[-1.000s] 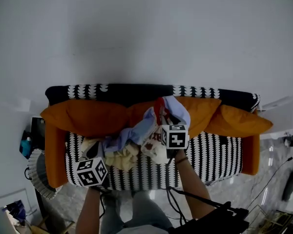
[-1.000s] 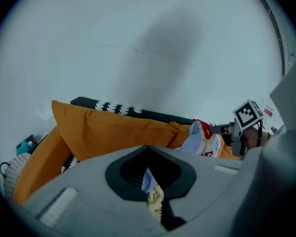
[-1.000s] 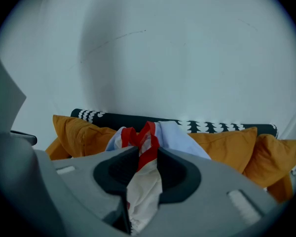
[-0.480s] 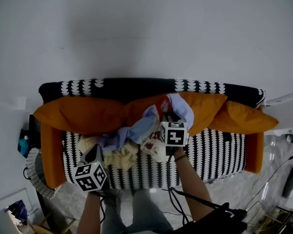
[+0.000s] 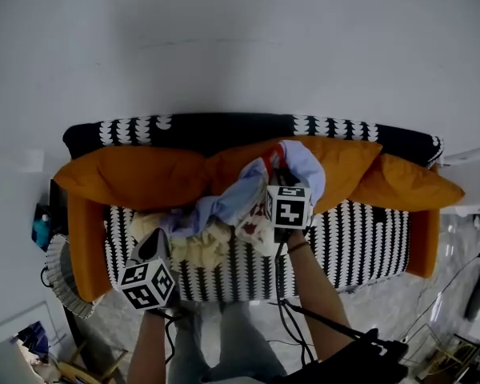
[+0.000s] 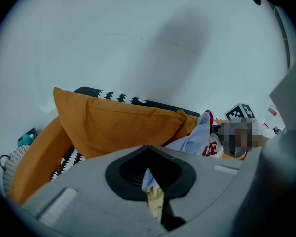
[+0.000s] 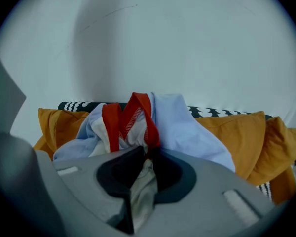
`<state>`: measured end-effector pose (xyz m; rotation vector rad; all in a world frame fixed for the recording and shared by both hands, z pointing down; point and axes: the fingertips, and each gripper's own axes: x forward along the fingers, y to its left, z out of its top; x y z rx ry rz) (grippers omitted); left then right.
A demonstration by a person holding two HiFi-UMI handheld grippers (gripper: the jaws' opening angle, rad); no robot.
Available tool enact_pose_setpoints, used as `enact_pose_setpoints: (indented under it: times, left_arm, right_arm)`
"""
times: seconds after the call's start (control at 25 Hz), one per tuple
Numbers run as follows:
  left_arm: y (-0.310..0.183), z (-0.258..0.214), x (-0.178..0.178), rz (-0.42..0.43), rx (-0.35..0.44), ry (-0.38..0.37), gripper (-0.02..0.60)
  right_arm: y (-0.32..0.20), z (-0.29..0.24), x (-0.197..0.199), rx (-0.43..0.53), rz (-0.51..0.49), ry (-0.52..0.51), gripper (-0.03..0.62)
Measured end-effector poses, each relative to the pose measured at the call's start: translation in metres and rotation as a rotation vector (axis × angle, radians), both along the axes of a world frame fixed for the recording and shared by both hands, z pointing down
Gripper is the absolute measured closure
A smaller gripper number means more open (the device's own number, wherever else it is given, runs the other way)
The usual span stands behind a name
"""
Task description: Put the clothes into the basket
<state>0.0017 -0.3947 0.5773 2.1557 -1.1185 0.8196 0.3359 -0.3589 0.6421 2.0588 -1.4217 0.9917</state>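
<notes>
While my left tongs [image 6: 152, 189] stand clamped on cream-and-blue cloth [image 6: 156, 202] and my right tongs [image 7: 140, 176], just closed further, pinch the red-trimmed white garment [image 7: 137, 113], the clothes [image 5: 224, 213] lie heaped on the sofa [image 5: 360, 238], so I judge a tangled lift could shed pieces.

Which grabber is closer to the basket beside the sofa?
Left. The left gripper, holding a cream cloth, is just across the sofa arm from the basket. The right gripper, just now closing on the red-trimmed shirt, is much farther right.

One sofa [image 5: 352, 242] here, three orange cushions [image 5: 128, 178], one tangled heap of clothes [image 5: 224, 206], and there's one woven basket [image 5: 58, 274].
</notes>
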Motion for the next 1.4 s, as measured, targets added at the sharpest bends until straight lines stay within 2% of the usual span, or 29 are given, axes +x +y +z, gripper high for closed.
enact_pose_setpoints:
  times: [0.36,0.76,1.12,1.4]
  left_arm:
    - [0.007,0.000,-0.008,-0.002,0.001,0.007,0.583]
    - [0.021,-0.023,-0.009,0.037,0.040,0.056,0.583]
    - [0.036,-0.074,-0.015,0.094,0.124,0.153,0.583]
    - [0.045,-0.127,-0.055,0.125,0.201,0.190,0.583]
  right_arm:
    - [0.007,-0.006,-0.002,0.013,0.021,-0.019,0.560]
    - [0.038,-0.053,-0.012,0.067,0.048,0.009,0.563]
    - [0.081,-0.120,-0.040,0.133,0.096,0.043,0.566]
    - [0.105,-0.181,-0.082,0.204,0.136,0.086,0.569]
